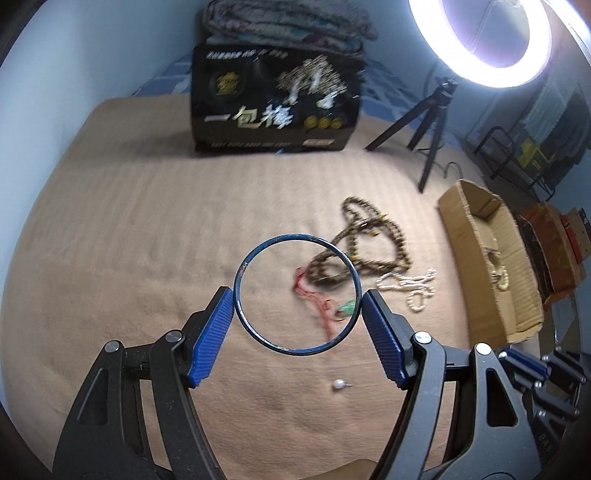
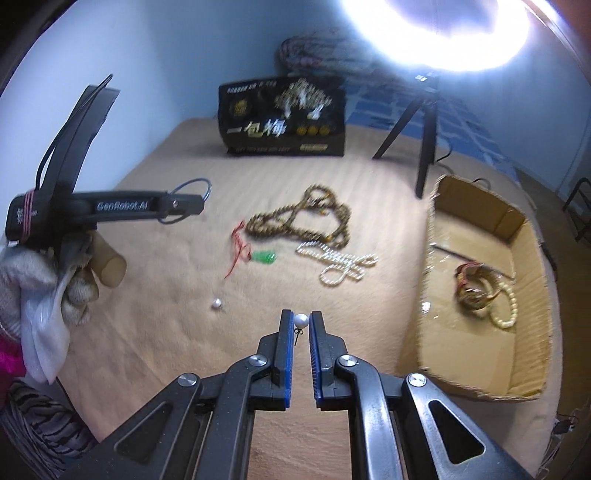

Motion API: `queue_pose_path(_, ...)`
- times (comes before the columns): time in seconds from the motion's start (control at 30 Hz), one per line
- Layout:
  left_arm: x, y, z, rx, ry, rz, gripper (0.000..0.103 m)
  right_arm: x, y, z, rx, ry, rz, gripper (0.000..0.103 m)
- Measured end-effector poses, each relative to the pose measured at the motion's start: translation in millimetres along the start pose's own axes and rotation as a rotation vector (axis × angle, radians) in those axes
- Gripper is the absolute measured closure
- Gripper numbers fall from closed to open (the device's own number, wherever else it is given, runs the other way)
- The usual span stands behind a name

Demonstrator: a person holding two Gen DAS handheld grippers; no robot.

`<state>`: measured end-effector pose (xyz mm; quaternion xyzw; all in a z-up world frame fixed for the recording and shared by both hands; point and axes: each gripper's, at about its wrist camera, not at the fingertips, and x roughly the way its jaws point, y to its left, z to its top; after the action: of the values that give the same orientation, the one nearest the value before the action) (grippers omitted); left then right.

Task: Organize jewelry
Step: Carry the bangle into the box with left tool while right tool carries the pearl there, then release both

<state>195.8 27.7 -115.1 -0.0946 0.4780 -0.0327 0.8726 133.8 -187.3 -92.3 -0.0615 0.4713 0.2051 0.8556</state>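
My left gripper [image 1: 297,299] is shut on a thin blue bangle [image 1: 258,248], held by its two sides above the tan blanket [image 1: 129,240]. From the right wrist view that gripper [image 2: 201,195] hangs at the left with the bangle [image 2: 207,182] at its tip. My right gripper [image 2: 301,319] is shut on a pearl earring [image 2: 301,319]. A second pearl earring [image 2: 216,304] lies on the blanket. A brown bead necklace [image 2: 295,218], a red cord with a green pendant [image 2: 264,256] and a white pearl strand [image 2: 338,264] lie in a cluster.
An open cardboard box [image 2: 532,236] at the right holds several pieces of jewelry. A black printed box [image 2: 282,118] stands at the back. A tripod [image 2: 424,125] carries a ring light [image 2: 436,33]. A gloved hand [image 2: 44,280] holds the left gripper's handle.
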Motion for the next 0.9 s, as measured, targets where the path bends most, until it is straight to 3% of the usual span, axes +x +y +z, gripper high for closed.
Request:
queue_pose_path(0.47, -19, -70, 1, 0.119, -0.05, -0.08, 0.03, -32, -73, 9, 0.148, -0.083, -0.064, 0.097)
queue_pose_path(0.9, -17, -138, -5, 0.218, -0.056, -0.145, 0.03, -38, -131, 1, 0.265, -0.1, -0.111, 0.097)
